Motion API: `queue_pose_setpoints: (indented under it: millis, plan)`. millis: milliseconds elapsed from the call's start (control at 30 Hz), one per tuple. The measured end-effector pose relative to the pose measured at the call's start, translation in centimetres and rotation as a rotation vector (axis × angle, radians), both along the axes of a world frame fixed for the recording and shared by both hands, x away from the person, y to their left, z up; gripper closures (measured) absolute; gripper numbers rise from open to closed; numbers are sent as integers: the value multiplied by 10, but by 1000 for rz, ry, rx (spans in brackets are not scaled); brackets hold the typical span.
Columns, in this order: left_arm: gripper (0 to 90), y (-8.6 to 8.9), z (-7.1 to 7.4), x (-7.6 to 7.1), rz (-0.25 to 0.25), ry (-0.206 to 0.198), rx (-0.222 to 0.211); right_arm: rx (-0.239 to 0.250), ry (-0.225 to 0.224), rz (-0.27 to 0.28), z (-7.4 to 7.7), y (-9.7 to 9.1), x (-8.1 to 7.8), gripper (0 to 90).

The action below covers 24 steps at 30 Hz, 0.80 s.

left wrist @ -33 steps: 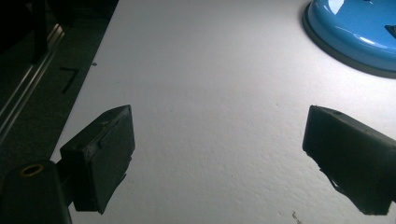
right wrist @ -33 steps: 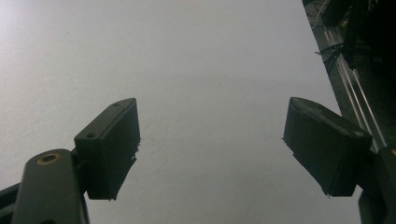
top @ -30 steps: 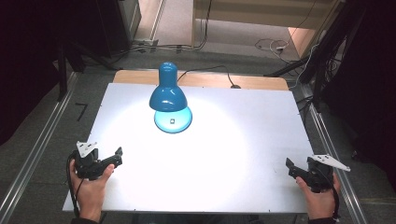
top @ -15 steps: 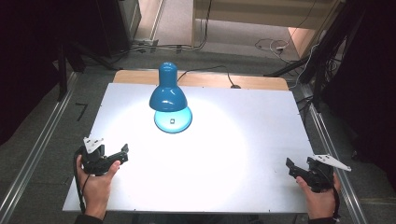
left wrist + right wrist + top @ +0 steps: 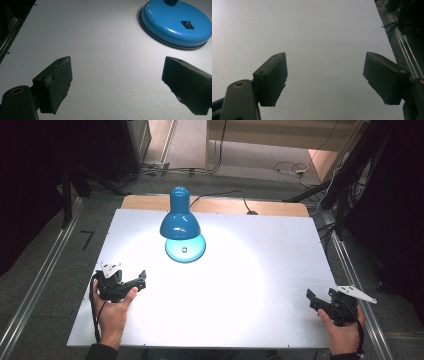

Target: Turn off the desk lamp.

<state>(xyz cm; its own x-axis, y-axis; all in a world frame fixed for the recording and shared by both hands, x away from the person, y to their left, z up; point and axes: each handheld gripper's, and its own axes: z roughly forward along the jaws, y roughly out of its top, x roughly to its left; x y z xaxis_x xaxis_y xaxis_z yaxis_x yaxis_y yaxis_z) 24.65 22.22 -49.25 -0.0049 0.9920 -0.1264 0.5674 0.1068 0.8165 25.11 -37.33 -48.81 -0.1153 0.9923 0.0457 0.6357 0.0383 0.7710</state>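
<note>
Hands first, since they're closest: the left hand (image 5: 112, 312) comes in at the bottom left of the high view holding the left gripper (image 5: 141, 279), and the right hand (image 5: 345, 332) sits at the bottom right corner with the right gripper (image 5: 311, 297). Both grippers are spread wide with nothing between the jaws, which is really obvious in the two gripper views, where the black pads (image 5: 58, 82) stand far apart over bare white surface. The left gripper has a small grey three-cornered plate (image 5: 111, 268) on top, and the right one has a longer pale plate (image 5: 356, 293) sticking out toward the desk's right edge. A black cable (image 5: 93, 312) trails down alongside the left wrist. The desk (image 5: 260, 270) is a plain white sheet with a bright round pool of light in the middle. Further back, toward the far edge and a bit left of centre, stands a blue desk lamp (image 5: 180, 222) with its shade tipped down over its round blue base (image 5: 185, 249). In the left gripper view the base (image 5: 172, 23) shows up at the top right, well apart from the jaws, with a little black rocker switch (image 5: 187, 24) on it; there's a small mark on the switch but it's too tiny to read, and I can't spot any brand or label anywhere. Behind the lamp a strip of wood (image 5: 270, 207) runs along the back edge, with a black cord (image 5: 225, 196) snaking over it, then grey carpet floor (image 5: 185, 150) with more cables (image 5: 287, 169) lying around.
</note>
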Motion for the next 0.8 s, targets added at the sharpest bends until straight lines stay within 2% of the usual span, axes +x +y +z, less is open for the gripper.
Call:
queue_pose_setpoints:
  millis: [567,633,800]
  plan:
    - [102,-12,0,15,-6,-6,-8,8,0,2,0,-1,0,186]
    - [133,-13,0,16,-4,-9,-9,9,0,1,0,-1,0,186]
    - [131,-18,0,20,-12,-12,-9,13,-3,2,1,-1,0,187]
